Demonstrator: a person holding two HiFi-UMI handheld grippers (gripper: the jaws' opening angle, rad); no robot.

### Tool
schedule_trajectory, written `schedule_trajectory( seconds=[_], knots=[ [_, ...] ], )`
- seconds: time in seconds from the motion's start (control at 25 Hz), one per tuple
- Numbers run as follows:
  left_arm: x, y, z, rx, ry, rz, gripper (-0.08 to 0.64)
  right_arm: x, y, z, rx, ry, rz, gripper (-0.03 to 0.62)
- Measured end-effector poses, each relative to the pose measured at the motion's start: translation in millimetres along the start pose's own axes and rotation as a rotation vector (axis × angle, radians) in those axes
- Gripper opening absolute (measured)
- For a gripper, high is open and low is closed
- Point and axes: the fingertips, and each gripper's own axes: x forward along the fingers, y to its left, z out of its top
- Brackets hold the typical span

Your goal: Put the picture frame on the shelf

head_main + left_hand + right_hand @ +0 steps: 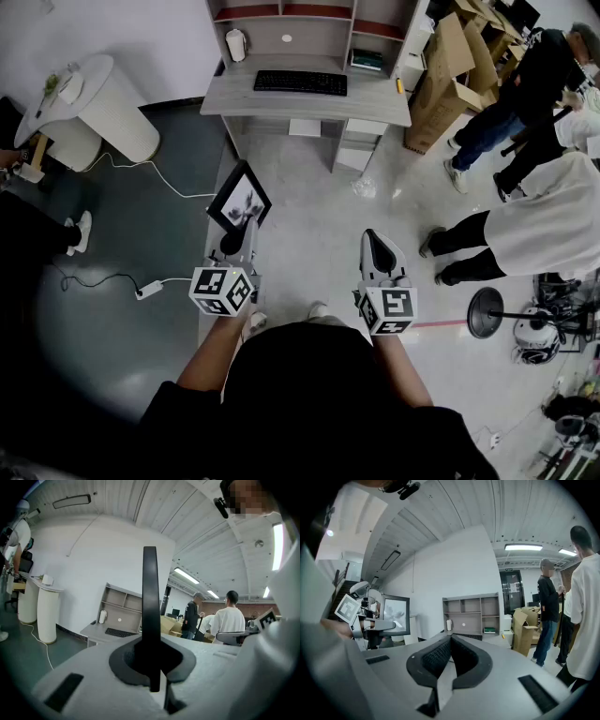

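The floor is grey-green on the left and pale on the right, and a white cable trails across it. By the far white wall stands a grey worktop that carries a black keyboard. A grey open shelf unit rises from the back of it. A white cylindrical pedestal stands to its left and brown cardboard boxes lean at its right. Several people stand at the right side of the room.

The left claw pinches the lower edge of a black-rimmed picture frame with a grey and white print. The frame stands upright in the air above the floor, well short of the worktop and the shelf unit. In the left gripper view the frame shows edge-on as a thin black strip rising from between the dark pads, which press on it from both sides.

The right claw has its jaws pressed together at the tips, with nothing between them. It hangs beside the left claw, apart from the frame.

Both claws point forward towards the worktop, close to level and roughly side by side. The left forearm and the right forearm are bare and reach out from the person's black-clad body at the bottom of the head view.
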Motion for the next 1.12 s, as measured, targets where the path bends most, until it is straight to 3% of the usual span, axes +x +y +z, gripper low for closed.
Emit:
schedule_trajectory(
  seconds=[0.32, 0.56, 0.76, 1.12],
  knots=[
    [17.0, -32.2, -24.0, -0.023, 0.039, -0.011, 0.023, -17.3, -41.5, 8.9, -0.079, -0.051, -0.025, 0.012],
    [15.0, -36.7, -26.8, -0.006, 0.031, 0.033, 0.024, -24.5, -53.9, 4.9, -0.228, -0.080, -0.004, 0.012],
    [20.4, -33.1, -34.9, 0.010, 0.066, 0.048, 0.024, -15.7, -56.0, -8.6, -0.070, -0.079, 0.026, 0.012],
    [59.0, -23.6, -31.7, -0.003, 0.068, 0.022, 0.024, 23.1, -52.3, -28.2, -0.014, 0.000, 0.077, 0.012]
  ],
)
